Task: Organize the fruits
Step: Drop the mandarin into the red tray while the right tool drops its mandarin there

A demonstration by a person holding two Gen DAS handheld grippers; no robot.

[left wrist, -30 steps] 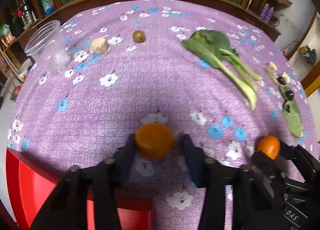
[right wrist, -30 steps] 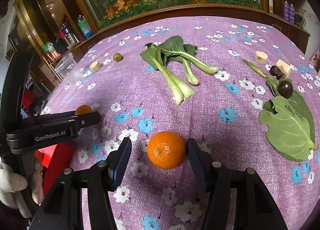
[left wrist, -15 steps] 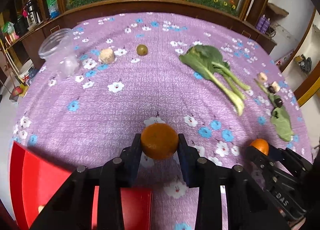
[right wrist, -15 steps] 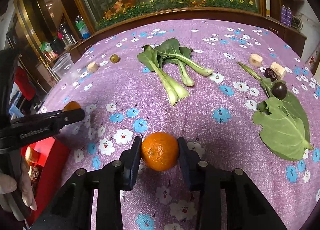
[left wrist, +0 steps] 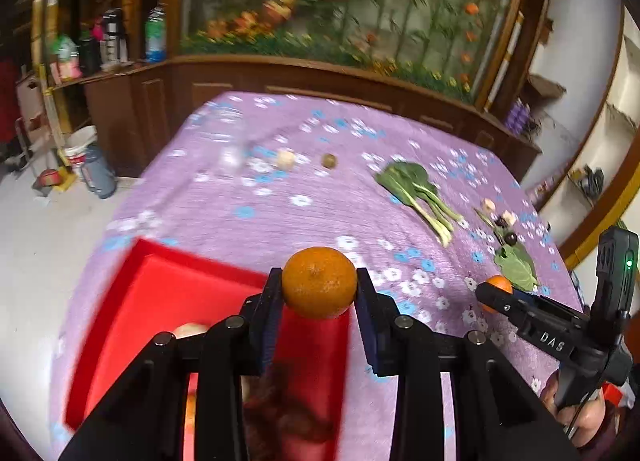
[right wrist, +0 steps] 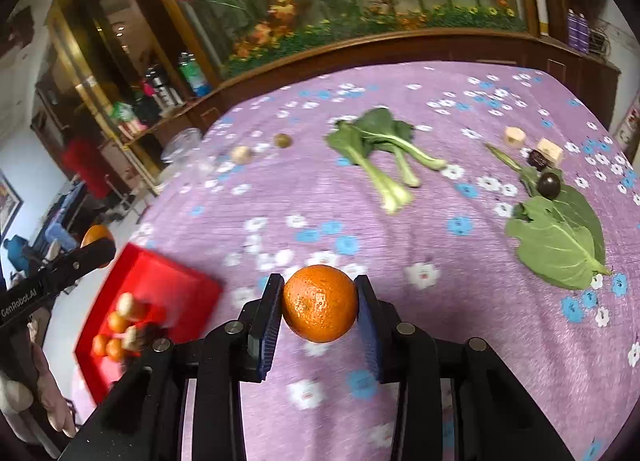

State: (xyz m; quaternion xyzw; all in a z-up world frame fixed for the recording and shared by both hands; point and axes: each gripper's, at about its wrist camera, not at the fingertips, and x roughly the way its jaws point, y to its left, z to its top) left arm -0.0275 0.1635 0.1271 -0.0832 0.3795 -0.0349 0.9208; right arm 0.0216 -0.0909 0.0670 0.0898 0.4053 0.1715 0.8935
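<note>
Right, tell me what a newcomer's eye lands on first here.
Two bright fruits: the left hand-held gripper clamps one tangerine above the red tray, and the right hand-held gripper clamps a second tangerine over the purple flowered tablecloth. The tray at the table's left already holds several small fruits. Bok choy lies mid-table.

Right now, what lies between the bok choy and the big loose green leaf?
In the right wrist view, only bare flowered tablecloth lies between the bok choy and the green leaf. The dark fruit sits at the leaf's far edge, off that stretch.
</note>
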